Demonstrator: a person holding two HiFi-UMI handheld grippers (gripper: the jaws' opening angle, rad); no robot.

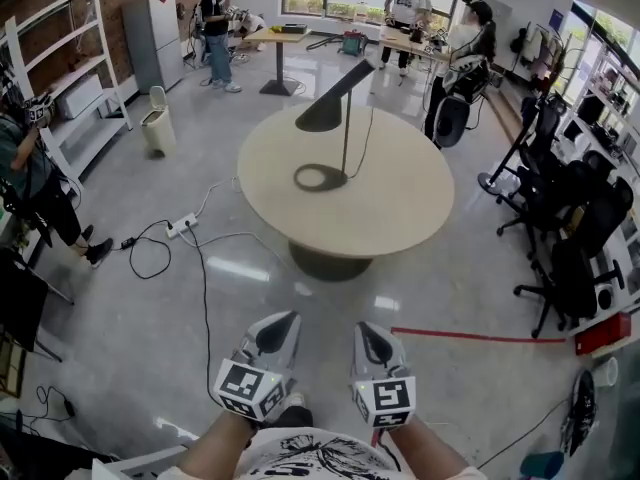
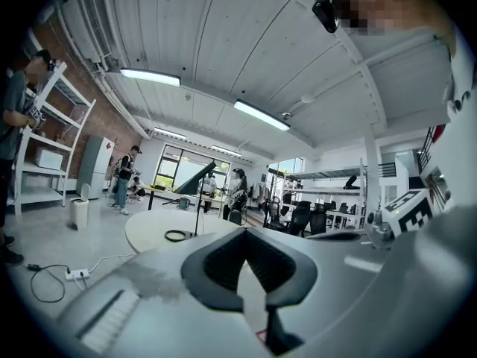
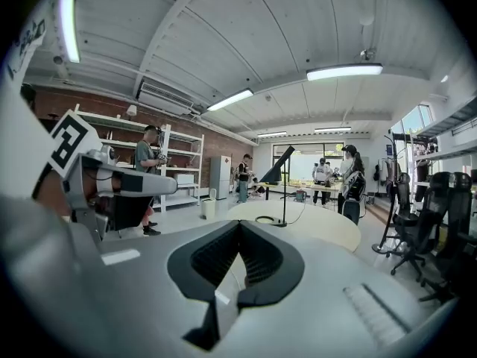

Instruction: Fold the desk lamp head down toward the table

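A black desk lamp [image 1: 345, 118] stands on the round beige table [image 1: 400, 208], well ahead of me. Its ring base [image 1: 320, 178] lies flat, a thin pole rises from it, and the cone head [image 1: 328, 106] slants up to the right. The lamp also shows far off in the left gripper view [image 2: 195, 179] and the right gripper view [image 3: 282, 168]. My left gripper [image 1: 284, 320] and right gripper [image 1: 366, 328] are held close to my body over the floor, short of the table. Both are shut with nothing between the jaws [image 2: 244, 232] [image 3: 240, 224].
A power strip [image 1: 181, 226] and black cables lie on the floor left of the table. Office chairs [image 1: 575, 238] crowd the right side. A white bin [image 1: 157, 120] and shelving stand at the left, near a person [image 1: 30, 173]. Red tape [image 1: 470, 336] marks the floor.
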